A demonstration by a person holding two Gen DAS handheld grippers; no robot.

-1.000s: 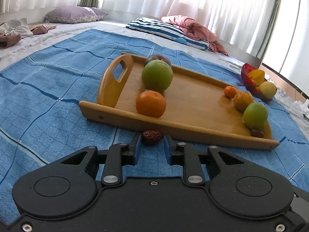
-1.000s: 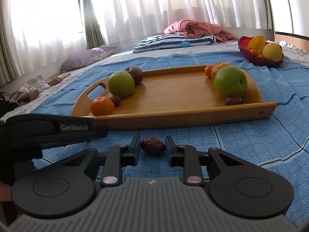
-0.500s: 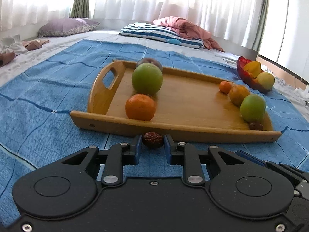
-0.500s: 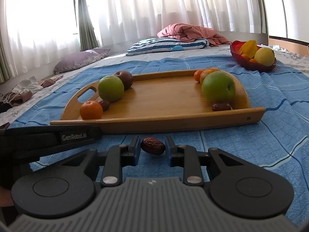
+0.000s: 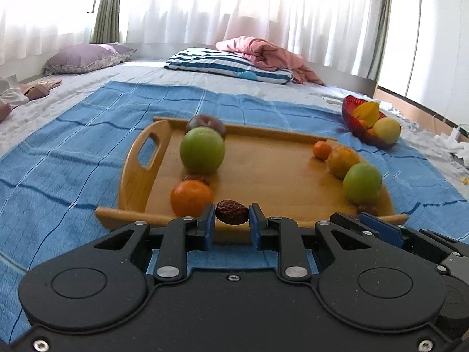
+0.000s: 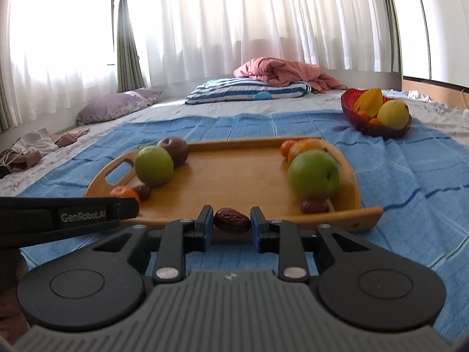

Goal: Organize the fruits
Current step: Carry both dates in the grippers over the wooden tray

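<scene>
My left gripper is shut on a wrinkled brown date, held just in front of the near rim of the wooden tray. My right gripper is likewise shut on a second date before the tray. On the tray's left side lie a green apple, a dark red apple, an orange and a date. On its right side lie a green apple, oranges and a date.
The tray rests on a blue cloth spread over a bed. A red bowl of yellow fruit stands at the far right. Pillows and a pink blanket lie behind. The left gripper's body crosses the right view's lower left.
Both grippers have risen with their dates, so the dates now sit level with the tray's near rim instead of over the cloth. The right gripper's body has entered the left view's lower right.
</scene>
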